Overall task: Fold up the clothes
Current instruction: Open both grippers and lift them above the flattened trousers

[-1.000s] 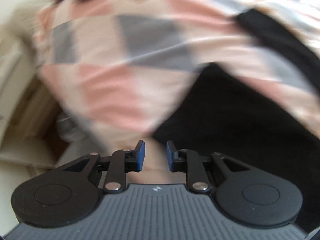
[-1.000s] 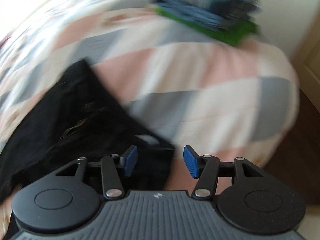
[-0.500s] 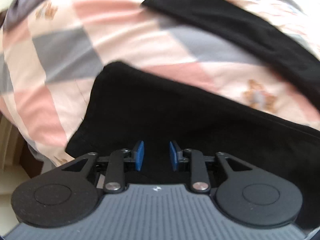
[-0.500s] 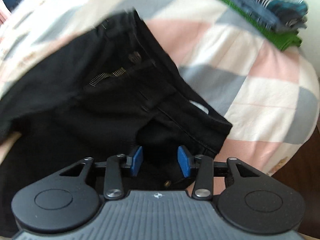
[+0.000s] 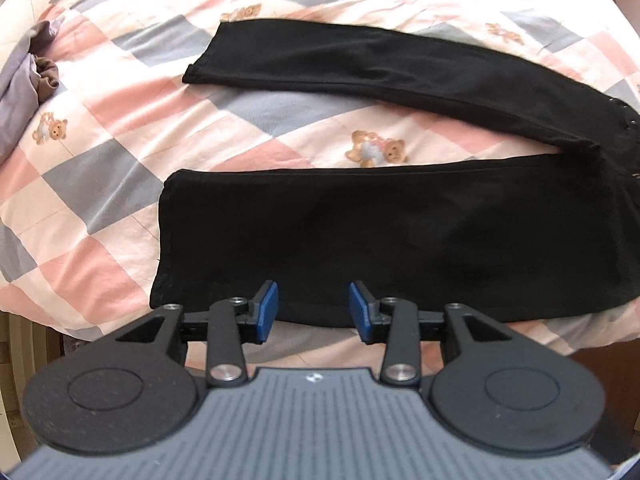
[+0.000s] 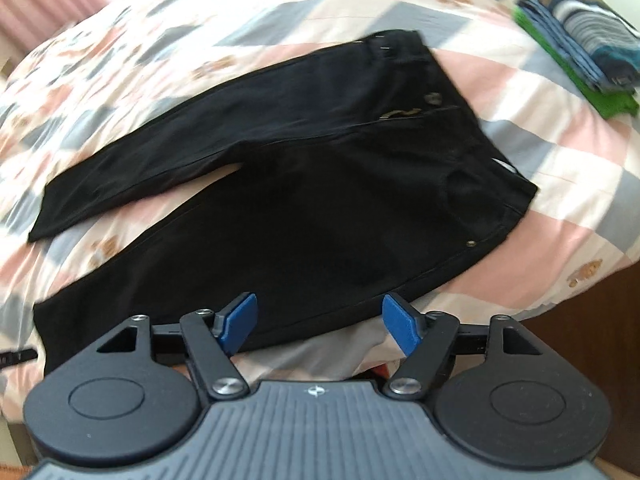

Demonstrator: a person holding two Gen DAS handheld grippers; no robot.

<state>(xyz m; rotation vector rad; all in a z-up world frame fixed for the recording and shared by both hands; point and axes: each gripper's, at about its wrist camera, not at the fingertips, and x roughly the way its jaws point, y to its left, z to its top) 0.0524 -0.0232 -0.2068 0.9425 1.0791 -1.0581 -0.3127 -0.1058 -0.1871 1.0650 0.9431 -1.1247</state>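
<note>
Because both grippers hover just off the near edge of the bed (image 5: 100,92) with nothing between their pads, this looks like lining up for a first fold — not a fold under way. The left gripper (image 5: 312,312) has its jaws moderately apart, aimed at the near leg's side seam close to the cuff; the right gripper (image 6: 320,322) has its jaws wide, over the same leg's edge nearer the hip. The black trousers (image 5: 400,240) lie flat with legs splayed in a V, probably so one can be laid over the other. The left view alone shows both cuffs and, beyond them, a crumpled grey garment (image 5: 20,92). The right view alone shows the waistband and fly — and, farthest off, a stack of folded clothes (image 6: 580,40).
</note>
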